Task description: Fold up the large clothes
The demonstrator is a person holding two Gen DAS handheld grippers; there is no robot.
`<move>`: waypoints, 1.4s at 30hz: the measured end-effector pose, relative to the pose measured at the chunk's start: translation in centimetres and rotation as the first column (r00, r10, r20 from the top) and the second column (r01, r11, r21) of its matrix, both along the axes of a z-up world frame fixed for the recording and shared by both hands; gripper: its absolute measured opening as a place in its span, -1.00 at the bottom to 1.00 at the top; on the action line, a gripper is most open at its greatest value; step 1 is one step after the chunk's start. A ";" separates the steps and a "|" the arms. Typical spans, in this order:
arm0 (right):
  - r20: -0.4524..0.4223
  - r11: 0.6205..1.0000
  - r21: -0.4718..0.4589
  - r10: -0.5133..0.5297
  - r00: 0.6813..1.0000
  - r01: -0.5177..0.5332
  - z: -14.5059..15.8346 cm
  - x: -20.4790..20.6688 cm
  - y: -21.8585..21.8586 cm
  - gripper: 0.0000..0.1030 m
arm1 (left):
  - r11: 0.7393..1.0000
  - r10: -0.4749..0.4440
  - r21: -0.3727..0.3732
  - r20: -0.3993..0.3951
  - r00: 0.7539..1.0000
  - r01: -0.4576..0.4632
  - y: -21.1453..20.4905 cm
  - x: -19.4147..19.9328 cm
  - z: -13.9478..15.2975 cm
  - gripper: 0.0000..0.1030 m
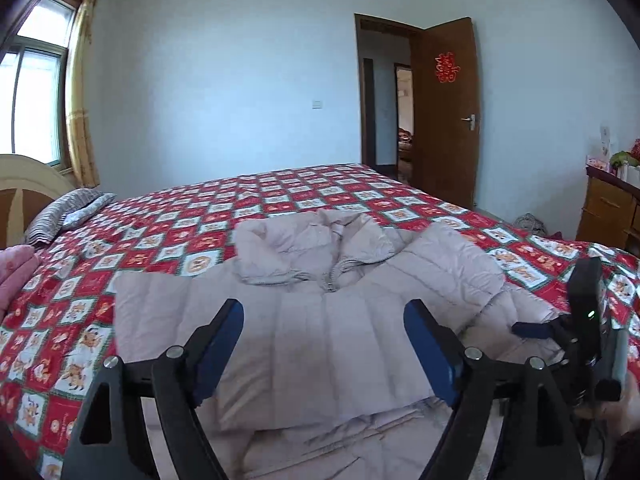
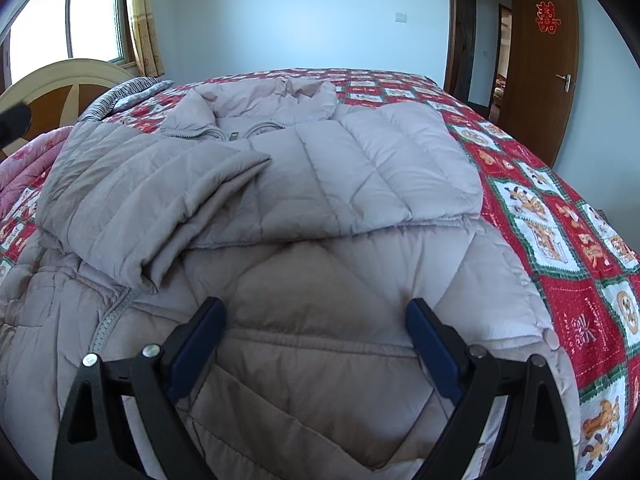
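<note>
A pale quilted coat (image 2: 320, 184) lies face up across the near half of a bed (image 1: 280, 192) under a red patchwork cover, collar toward the far side, in a bedroom with a window on the left and an open door on the right. Both sleeves already lie folded across its chest, so the fold appears to be midway; the next move likely calls for pinching the near hem and carrying it up toward the collar. The left gripper (image 1: 324, 332) hangs spread wide above the folded sleeve, holding nothing. The right gripper (image 2: 316, 332) is also spread, its pads (image 2: 424, 332) low over the coat's near panel, pinching no fabric
</note>
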State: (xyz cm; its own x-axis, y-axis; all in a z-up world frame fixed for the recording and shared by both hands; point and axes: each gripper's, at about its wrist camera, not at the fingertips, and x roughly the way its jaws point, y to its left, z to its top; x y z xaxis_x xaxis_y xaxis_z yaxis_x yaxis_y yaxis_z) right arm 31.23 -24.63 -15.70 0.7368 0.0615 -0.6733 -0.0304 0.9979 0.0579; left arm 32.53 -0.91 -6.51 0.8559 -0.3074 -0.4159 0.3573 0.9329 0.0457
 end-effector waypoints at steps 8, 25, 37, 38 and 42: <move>-0.026 0.943 0.331 0.054 0.998 -0.043 3.4 1.2 -0.1 0.82 | 0.958 0.287 0.020 -0.131 0.949 -0.287 9.1 2.4 -4.2 0.70; -0.105 0.949 0.310 0.090 0.990 -0.054 1.9 -1.2 -0.7 -0.79 | 0.951 0.294 -0.038 -0.197 0.935 -0.307 10.7 2.3 -5.5 0.70; -0.138 0.972 0.235 0.061 0.989 -0.027 1.1 -1.6 -1.5 -0.76 | 0.955 0.291 -0.012 -0.166 0.942 -0.297 9.4 7.4 -2.5 0.80; -0.138 0.971 0.237 0.061 0.989 -0.027 1.3 -1.7 -1.6 -0.72 | 0.955 0.295 0.012 -0.168 0.941 -0.297 9.0 8.3 -3.1 0.81; -0.066 0.984 0.176 -0.019 0.998 0.030 3.7 -3.6 -2.2 -0.22 | 0.949 0.310 0.131 -0.218 0.926 -0.287 7.6 10.7 -6.3 0.81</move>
State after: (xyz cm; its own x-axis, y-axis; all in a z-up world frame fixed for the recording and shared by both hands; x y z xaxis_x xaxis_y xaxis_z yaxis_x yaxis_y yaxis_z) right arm 27.65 -26.86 -12.01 0.6952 0.1665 -0.6993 0.0035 0.9720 0.2349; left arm 43.24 6.69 -12.78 0.7777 -0.0020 -0.6286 0.0742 0.9933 0.0886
